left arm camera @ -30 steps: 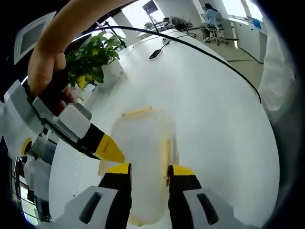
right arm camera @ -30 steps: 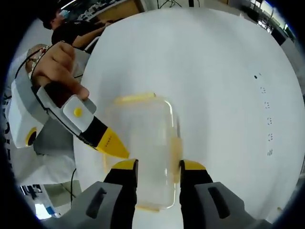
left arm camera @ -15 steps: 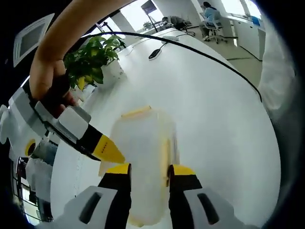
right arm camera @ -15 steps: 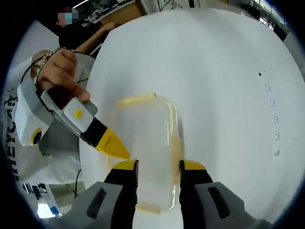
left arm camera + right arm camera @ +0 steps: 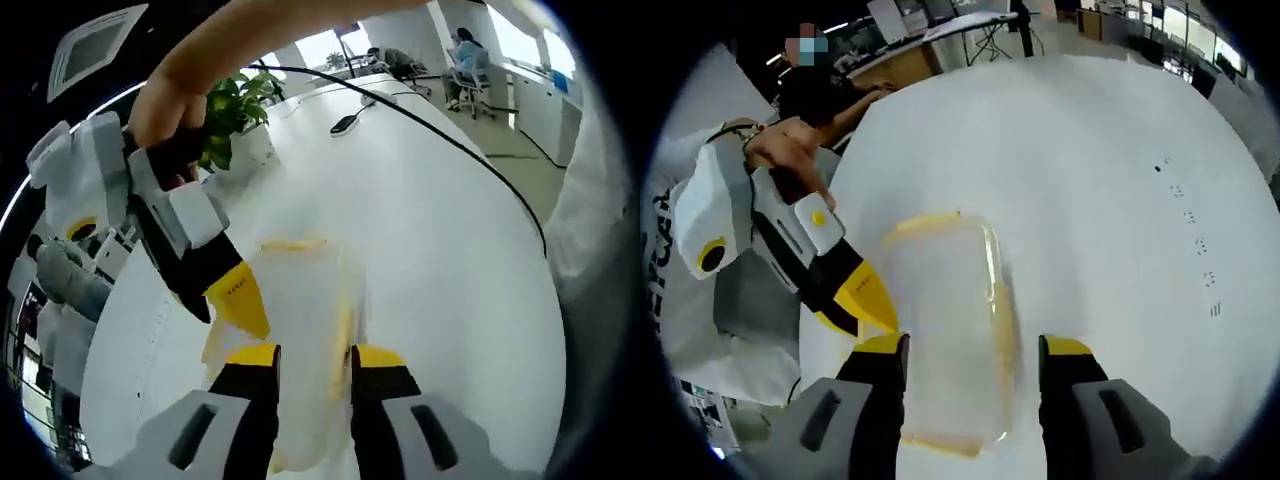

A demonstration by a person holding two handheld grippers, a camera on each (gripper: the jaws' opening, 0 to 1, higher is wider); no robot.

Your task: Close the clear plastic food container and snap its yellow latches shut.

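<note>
The clear plastic food container [image 5: 945,330] is lying on the white desk [image 5: 1090,180] with its lid down on the box, and it is sitting directly ahead of both of my grippers. In the right gripper view its yellow latches are showing along the far edge [image 5: 923,222], the right-hand edge [image 5: 1003,330] and the near edge. In the left gripper view the container [image 5: 300,340] is blurred, with a yellow latch at its far end [image 5: 295,243] and another along its right side. My right gripper [image 5: 970,350] is standing open, its jaws spread to either side of the container and apart from its walls. My left gripper [image 5: 312,358] is holding its jaws narrowly parted over the near part of the container; I cannot tell whether they are touching it. In each view the other gripper is coming in from the left, its yellow tip [image 5: 865,300] sitting close against the container's left edge; contact cannot be confirmed. A potted green plant [image 5: 235,105] and a black cable [image 5: 420,130] are on the desk beyond the container in the left gripper view.
</note>
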